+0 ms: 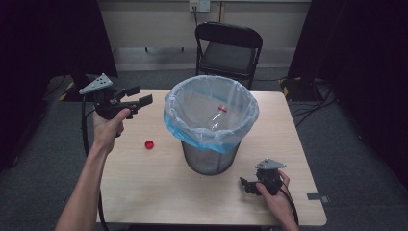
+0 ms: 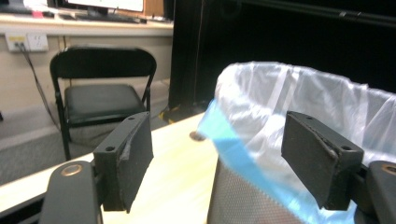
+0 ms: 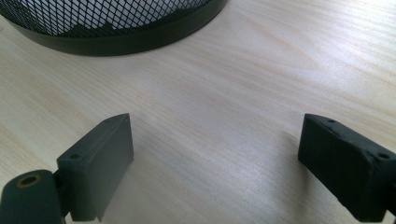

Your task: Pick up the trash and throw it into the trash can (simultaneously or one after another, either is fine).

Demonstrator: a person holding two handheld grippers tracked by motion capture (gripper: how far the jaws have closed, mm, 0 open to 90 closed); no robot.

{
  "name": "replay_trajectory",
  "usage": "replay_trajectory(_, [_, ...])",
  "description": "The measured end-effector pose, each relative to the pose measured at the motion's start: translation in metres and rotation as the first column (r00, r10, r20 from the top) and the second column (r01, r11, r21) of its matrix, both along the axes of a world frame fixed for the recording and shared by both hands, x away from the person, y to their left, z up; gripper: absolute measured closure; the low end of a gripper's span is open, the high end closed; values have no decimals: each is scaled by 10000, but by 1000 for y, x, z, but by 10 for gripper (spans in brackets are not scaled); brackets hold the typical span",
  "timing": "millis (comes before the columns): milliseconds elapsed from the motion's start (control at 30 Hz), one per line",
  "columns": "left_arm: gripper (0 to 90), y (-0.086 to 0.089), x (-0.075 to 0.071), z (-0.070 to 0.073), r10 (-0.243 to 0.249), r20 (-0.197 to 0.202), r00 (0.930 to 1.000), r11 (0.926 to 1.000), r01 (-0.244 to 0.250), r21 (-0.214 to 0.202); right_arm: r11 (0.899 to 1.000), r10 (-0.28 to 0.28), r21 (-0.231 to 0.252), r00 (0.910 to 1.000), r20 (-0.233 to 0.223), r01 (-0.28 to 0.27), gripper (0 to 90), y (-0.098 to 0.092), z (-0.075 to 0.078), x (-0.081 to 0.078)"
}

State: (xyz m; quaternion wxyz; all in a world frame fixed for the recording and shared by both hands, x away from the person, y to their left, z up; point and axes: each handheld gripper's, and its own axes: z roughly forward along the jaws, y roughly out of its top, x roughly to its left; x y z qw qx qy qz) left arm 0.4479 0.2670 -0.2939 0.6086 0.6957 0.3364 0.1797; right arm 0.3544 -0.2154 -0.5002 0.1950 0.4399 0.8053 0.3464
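While a folding chair (image 1: 229, 48) stands behind it, a pale wooden counter (image 1: 144, 187) carries a mesh wastebasket (image 1: 210, 124) lined with a clear and blue bag, centre stage. Inside the basket lies a clear plastic bottle (image 1: 217, 118) with a red neck ring, its long axis running toward the far rim. A small red bottle cap (image 1: 149, 144) sits on the counter, left of the basket and well apart from it. The left tongs (image 1: 134, 98) hang above the counter's left edge, wide and empty, aimed at the basket; the cap lies below and nearer the person, closest to this hand. The right tongs (image 1: 244, 185) rest low by the basket's base, also wide and empty.
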Motion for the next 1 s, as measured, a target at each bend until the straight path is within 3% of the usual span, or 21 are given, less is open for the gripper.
replay_trajectory(300, [246,9,0,-25,191,-697,9974,9993,-168,328,10000,-1,4,10000,0,1,95,0,0,0])
replay_trajectory(433, [254,12,-1,-33,391,-756,9964,9980,-352,522,10000,-1,0,10000,1,1,95,0,0,0])
replay_trajectory(667, [274,13,-1,-49,620,-1057,9925,9929,-506,1073,10000,-3,1,10000,0,3,95,0,0,0])
replay_trajectory(933, [281,13,0,-75,849,-1595,9835,9802,-537,1904,10000,-3,3,10000,6,3,95,0,0,0])
replay_trajectory(1000, [281,13,0,-83,863,-1739,9810,9814,-537,1844,10000,0,1,10000,0,0,95,0,0,0])
